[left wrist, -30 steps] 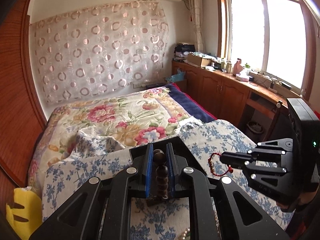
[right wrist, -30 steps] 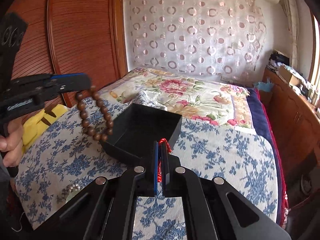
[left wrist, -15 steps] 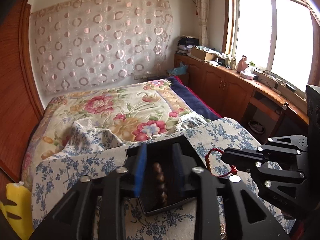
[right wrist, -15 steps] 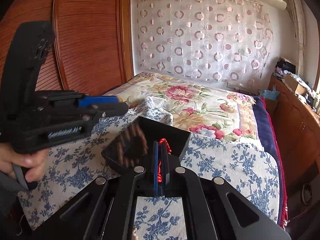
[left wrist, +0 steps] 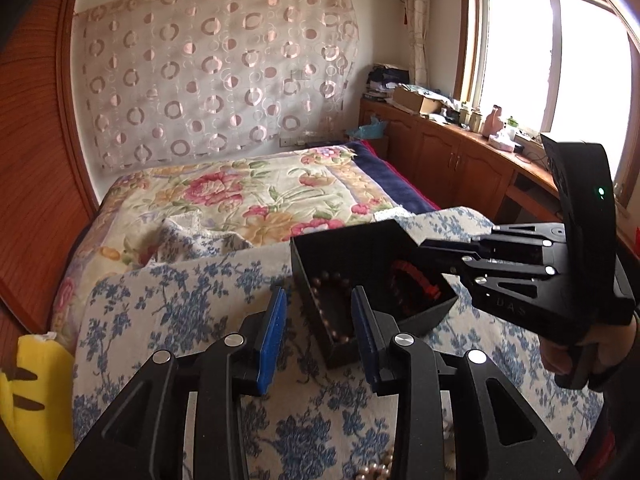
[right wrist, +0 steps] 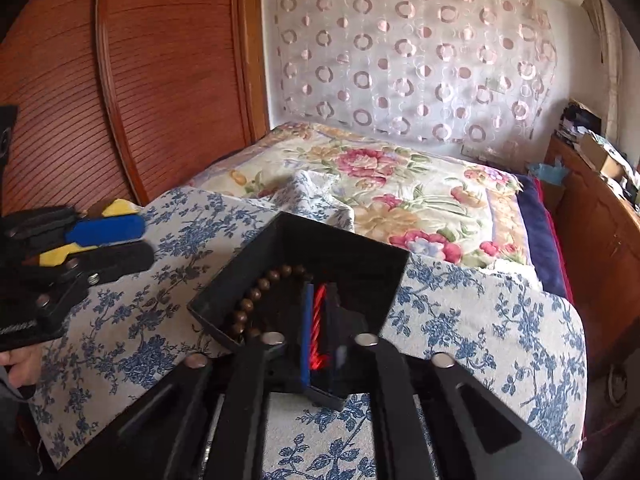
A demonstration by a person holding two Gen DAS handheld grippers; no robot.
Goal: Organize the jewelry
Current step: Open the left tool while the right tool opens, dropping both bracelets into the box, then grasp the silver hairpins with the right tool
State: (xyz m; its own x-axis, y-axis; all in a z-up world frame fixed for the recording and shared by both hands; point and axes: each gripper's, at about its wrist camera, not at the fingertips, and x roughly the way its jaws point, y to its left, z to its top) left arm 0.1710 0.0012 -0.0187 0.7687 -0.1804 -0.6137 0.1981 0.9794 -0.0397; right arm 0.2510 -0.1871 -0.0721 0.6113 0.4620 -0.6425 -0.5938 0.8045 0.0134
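A black open box point(left wrist: 372, 240) point(right wrist: 348, 252) sits on the blue-flowered cloth point(left wrist: 180, 304). Inside it lies a brown bead bracelet point(left wrist: 326, 300) point(right wrist: 256, 296), free of any grip. My left gripper point(left wrist: 318, 320) point(right wrist: 120, 244) stands open just short of the box's near-left wall, with nothing between its blue pads point(left wrist: 272, 332). My right gripper point(right wrist: 320, 320) point(left wrist: 424, 246) reaches into the box and its jaws are opening. The red bracelet point(right wrist: 319, 320) point(left wrist: 416, 284) rests between them on the box floor.
A string of pearl beads point(left wrist: 376, 472) lies on the cloth near me. A yellow plush point(left wrist: 32, 392) lies at the left edge. The floral quilt point(right wrist: 400, 184) covers the bed beyond. Wooden cabinets point(left wrist: 460, 168) run along the right, a wooden panel point(right wrist: 140, 80) on the left.
The left gripper opened and dropped the brown bracelet into the box, then sank lower. The right gripper carried the red bracelet over the box, and its jaws have parted.
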